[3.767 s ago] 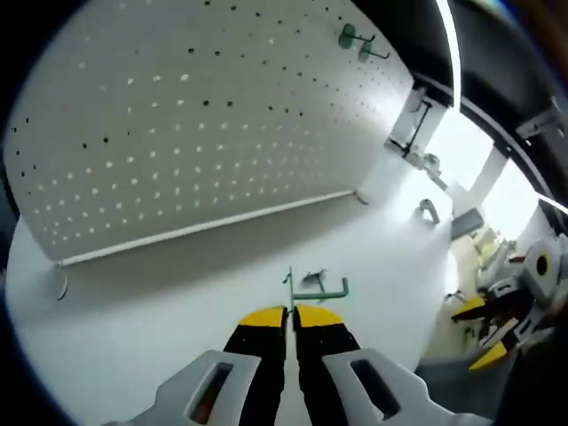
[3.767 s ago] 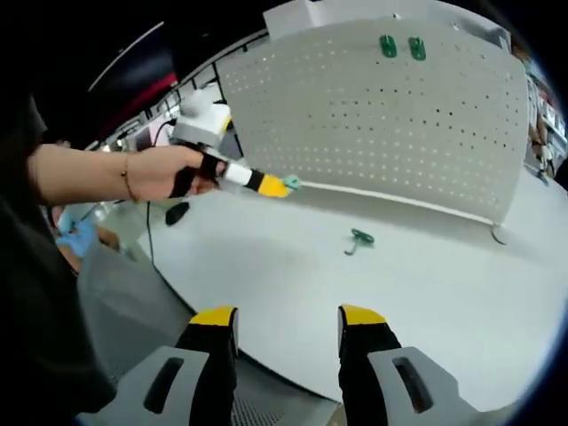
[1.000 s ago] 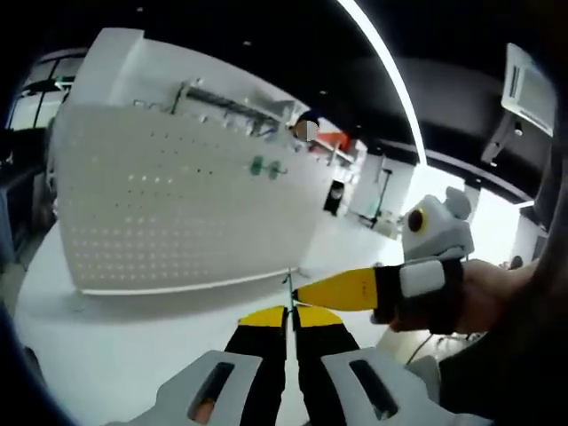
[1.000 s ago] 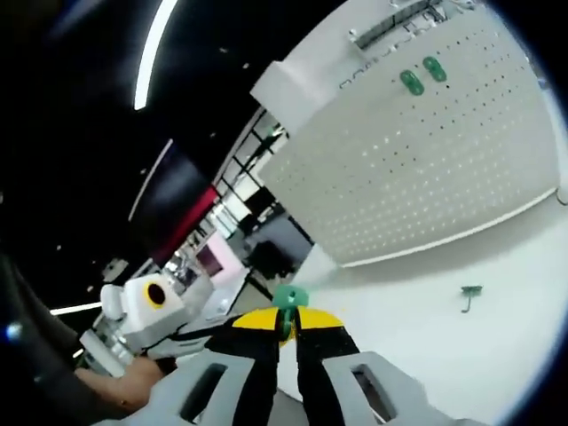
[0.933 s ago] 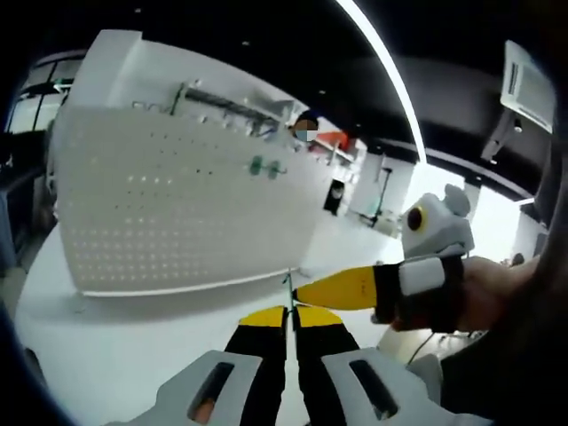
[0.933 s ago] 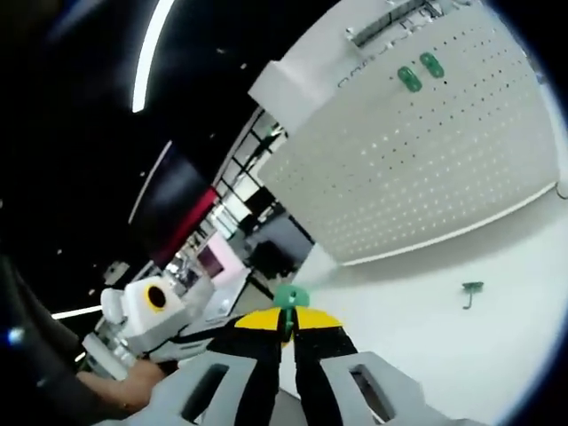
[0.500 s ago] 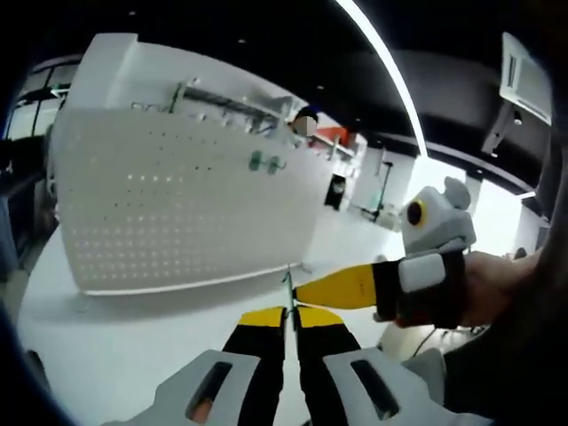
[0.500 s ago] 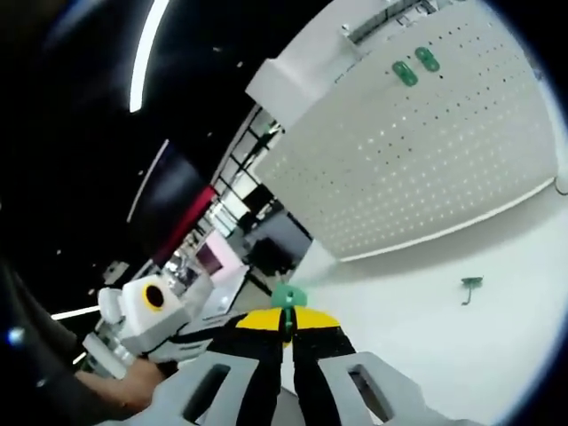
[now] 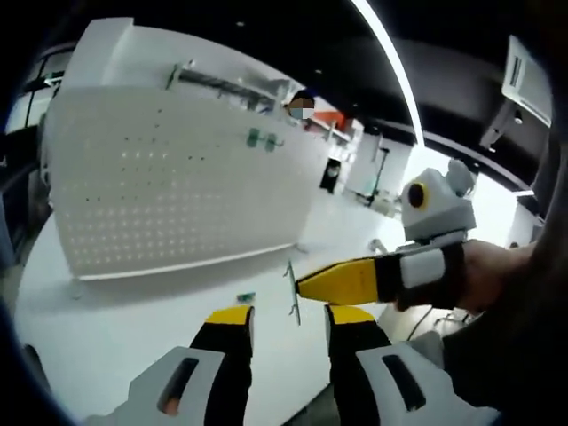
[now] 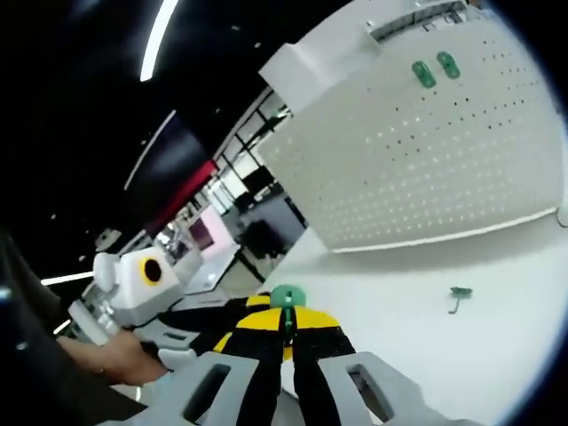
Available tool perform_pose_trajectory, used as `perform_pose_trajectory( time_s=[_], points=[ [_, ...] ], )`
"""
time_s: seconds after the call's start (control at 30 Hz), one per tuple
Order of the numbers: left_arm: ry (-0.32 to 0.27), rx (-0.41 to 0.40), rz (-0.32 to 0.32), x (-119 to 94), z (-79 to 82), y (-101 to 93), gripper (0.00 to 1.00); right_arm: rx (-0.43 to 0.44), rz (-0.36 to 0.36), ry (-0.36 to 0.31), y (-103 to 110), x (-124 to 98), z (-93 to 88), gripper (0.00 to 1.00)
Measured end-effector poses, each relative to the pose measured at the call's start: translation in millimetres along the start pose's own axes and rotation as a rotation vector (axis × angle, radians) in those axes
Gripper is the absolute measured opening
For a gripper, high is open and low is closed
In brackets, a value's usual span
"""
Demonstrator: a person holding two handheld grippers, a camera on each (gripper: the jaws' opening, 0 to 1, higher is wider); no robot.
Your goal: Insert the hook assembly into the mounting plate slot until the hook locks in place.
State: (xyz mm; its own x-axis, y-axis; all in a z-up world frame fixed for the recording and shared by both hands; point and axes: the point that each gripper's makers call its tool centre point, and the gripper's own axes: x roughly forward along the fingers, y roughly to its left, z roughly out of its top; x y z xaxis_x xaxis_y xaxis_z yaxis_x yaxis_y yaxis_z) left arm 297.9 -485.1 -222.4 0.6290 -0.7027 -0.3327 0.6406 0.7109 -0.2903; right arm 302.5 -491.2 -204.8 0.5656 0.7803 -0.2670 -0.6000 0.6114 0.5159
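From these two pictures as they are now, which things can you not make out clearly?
- Green hook, right gripper view: mostly pinched between the right gripper jaws, shape hidden.
- Same hook, left gripper view: a thin edge, too small for detail.
- Loose green hook on the table: too small to see how it lies.
- Two green pieces on the pegboard: how they attach is unclear.
- Left gripper: open.

A small green plastic hook assembly with a thin metal wire (image 9: 292, 289) hangs upright off the table, pinched at its green round head (image 10: 286, 297). A second small green hook (image 10: 458, 295) lies flat on the white table, near the board's foot. The white perforated mounting plate (image 10: 426, 160) stands upright, two green hook heads (image 10: 435, 69) seated side by side near its top edge.
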Motion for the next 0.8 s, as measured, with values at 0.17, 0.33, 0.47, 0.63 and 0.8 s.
perform_pose_trajectory(
  time_s=[0.17,0.33,0.47,0.63,0.8],
  points=[
    [-0.004,0.009,-0.013,-3,0.8,-3.5,0.48,-0.074,-0.011,0.006,-1,0,1.9,0.00],
    [-0.015,-0.008,-0.020,-9,2.7,-4.9,0.56,-0.125,-0.019,0.018,-3,-1,2.0,0.00],
    [-0.004,-0.015,-0.040,-13,-0.4,-8.9,0.63,-0.162,-0.019,0.029,-1,0,1.1,0.00],
    [0.000,-0.014,-0.040,-20,-4.3,-11.2,0.75,-0.245,-0.021,0.045,2,0,-1.0,0.00],
    [-0.012,-0.003,-0.021,-27,-4.5,-11.2,0.79,-0.280,-0.020,0.064,4,2,-5.7,0.00]
  ],
)
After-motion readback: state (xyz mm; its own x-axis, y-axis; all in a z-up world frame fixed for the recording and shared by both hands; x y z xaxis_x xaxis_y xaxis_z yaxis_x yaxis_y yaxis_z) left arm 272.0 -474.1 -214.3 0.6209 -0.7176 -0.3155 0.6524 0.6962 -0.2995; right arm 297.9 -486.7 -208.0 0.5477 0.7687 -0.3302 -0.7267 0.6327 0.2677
